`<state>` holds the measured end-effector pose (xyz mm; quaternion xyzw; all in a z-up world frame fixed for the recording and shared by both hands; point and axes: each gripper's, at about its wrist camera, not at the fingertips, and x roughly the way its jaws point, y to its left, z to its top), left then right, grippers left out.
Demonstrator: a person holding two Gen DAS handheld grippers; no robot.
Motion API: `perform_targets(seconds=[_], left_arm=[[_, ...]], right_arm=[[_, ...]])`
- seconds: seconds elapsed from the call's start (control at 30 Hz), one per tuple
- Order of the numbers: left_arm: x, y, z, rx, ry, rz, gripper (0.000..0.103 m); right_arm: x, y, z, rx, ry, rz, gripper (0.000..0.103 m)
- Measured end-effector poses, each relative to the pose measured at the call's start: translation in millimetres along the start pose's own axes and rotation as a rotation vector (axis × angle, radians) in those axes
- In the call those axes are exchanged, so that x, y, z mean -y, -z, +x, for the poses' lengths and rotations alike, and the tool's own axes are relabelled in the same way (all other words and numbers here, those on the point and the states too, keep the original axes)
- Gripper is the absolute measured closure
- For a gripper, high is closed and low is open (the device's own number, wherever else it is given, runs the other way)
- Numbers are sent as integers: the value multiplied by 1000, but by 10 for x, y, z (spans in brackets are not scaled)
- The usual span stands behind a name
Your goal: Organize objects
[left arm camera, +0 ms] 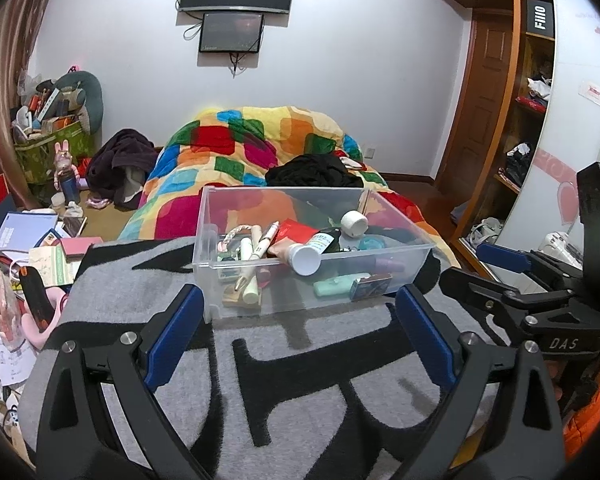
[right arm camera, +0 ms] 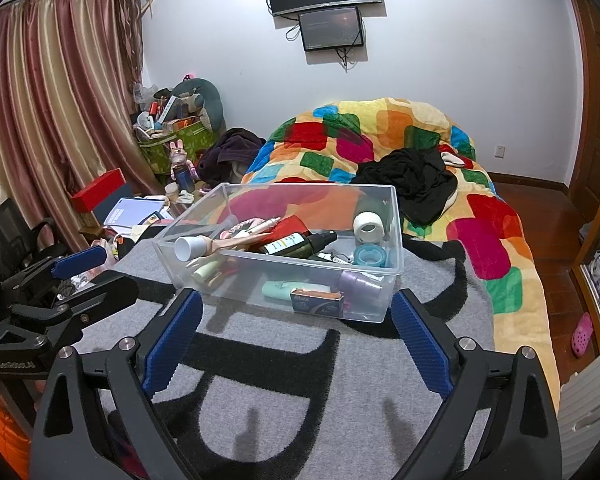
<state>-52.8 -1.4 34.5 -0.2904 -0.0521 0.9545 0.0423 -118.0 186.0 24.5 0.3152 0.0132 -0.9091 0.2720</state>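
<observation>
Both sets of tongs hang wide open and empty over the grey-and-black blanket [left arm camera: 300,360] on the bed, the left tongs [left arm camera: 300,304] and the right tongs [right arm camera: 296,308] each aimed at the clear plastic bin [right arm camera: 380,312] just ahead, neither touching it. The bin sits on that blanket, packed with small things: a white roll of tape [right arm camera: 369,226], a dark green spray bottle [right arm camera: 300,242], a white-capped tube [right arm camera: 204,246], a mint case [right arm camera: 278,289] and a small blue box [right arm camera: 318,300].

Grey blanket [right arm camera: 300,380] lies bare before the crowded clear bin [right arm camera: 284,280].
</observation>
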Motion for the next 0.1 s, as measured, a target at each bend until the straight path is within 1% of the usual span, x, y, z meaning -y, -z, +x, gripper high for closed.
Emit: perform_targets(seconds=[0.1], left_arm=[[-1,-11,-21,4,-4,-1,4]], right_arm=[[5,1,-6,3,0,-1,8]])
